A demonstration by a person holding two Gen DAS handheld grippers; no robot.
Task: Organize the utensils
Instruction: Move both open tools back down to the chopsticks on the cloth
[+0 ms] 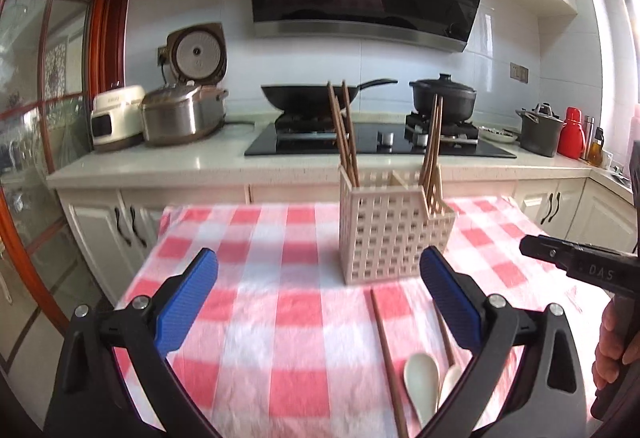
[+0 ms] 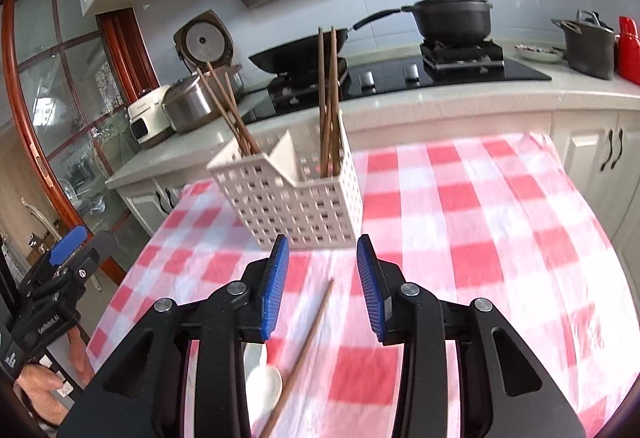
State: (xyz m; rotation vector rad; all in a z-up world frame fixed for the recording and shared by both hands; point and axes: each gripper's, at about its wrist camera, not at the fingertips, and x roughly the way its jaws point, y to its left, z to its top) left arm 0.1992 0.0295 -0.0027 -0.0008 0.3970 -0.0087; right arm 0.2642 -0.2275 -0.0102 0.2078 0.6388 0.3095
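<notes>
Kitchen setting, with a red-and-white checked tablecloth [image 1: 280,318] covering the work table in front of a counter. Along that counter, from left to right: an open rice cooker [image 1: 188,106], a black wok [image 1: 308,94] and a lidded black pot [image 1: 444,94] on the hob, then a red flask [image 1: 571,132].

On the cloth, the left gripper [image 1: 318,302] hovers with its blue-padded fingers [image 1: 188,302] wide apart and nothing between them. Ahead of it, slightly right of centre, stands a white lattice utensil basket [image 1: 384,234], upright, with brown chopsticks [image 1: 344,130] leaning in its left compartment and another bundle [image 1: 433,142] in its right one (a divider separates the two). Near the table's front edge lies a loose chopstick [image 1: 386,354], just left of two white spoons [image 1: 422,382]; a second loose stick is partly hidden behind the right finger.

In the right wrist view, the right gripper [image 2: 322,290] also has its fingers parted and empty, poised above the cloth close to the basket's front wall, with the loose chopstick [image 2: 308,350] and a spoon [image 2: 264,386] below it.
</notes>
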